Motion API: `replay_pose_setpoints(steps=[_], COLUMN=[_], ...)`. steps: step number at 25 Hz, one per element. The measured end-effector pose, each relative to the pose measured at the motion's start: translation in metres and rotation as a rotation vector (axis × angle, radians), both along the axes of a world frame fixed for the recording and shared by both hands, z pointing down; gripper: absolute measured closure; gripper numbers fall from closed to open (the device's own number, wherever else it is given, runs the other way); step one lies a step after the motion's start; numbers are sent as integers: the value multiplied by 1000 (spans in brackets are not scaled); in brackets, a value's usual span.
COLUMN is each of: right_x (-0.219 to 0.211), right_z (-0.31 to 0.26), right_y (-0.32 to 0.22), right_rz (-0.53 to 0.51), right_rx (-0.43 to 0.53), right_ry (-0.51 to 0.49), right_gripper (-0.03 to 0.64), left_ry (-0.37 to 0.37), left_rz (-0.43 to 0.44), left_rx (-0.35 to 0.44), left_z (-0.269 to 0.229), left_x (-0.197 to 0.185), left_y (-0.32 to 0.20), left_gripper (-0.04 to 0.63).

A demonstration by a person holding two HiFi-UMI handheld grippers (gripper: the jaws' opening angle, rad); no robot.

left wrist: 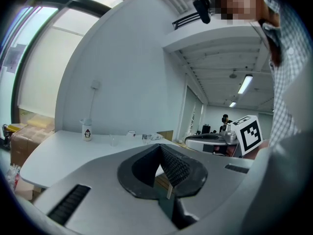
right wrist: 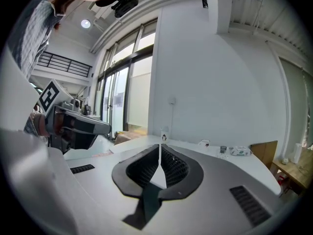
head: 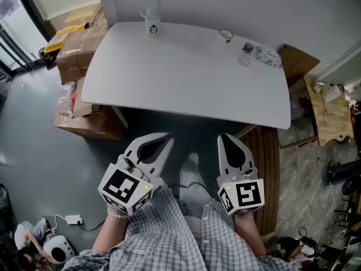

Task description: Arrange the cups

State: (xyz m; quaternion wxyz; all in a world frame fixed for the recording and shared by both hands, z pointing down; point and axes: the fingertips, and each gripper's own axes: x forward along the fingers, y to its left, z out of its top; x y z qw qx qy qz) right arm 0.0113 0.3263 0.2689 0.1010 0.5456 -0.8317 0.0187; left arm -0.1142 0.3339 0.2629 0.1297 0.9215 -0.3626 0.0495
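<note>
On far edge of table (head: 186, 89): penguin cup (head: 152, 23) at left corner, short cup (head: 226, 36) and small glass (head: 246, 54) right of centre, just beside wipes pack (head: 267, 56). All upright, well apart from both grippers, straight ahead across tabletop. Left gripper (head: 164, 138) roughly in line with penguin cup. Right gripper (head: 225, 139) in line with short cup, probably nearer hand for that pair. Both short of near table edge, jaws pressed together, nothing pinched.
</note>
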Motion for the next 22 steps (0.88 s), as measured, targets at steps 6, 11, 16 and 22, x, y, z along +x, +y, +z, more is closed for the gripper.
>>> replay_pose_setpoints(steps=[6,11,16,22], right_x=[24,58,90,107], right_z=[-6,-5,2,13], right_y=[-54,-99,-140,-171], right_rz=[-26,-38,-60,-100], right_rx=[0,-18,-50,-83], right_ry=[-10,-9,-5,-9], right_gripper=[588,588,588,588], left_ry=[1,28,24,10], left_rz=[-42,-85,-135,-206], left_rx=[-4,-16,-15,-25], left_z=[-6,-10,-11,-7], left_x=[24,50,75,89], left_y=[-51,-102,-146,-181], left_gripper=[584,584,584,584])
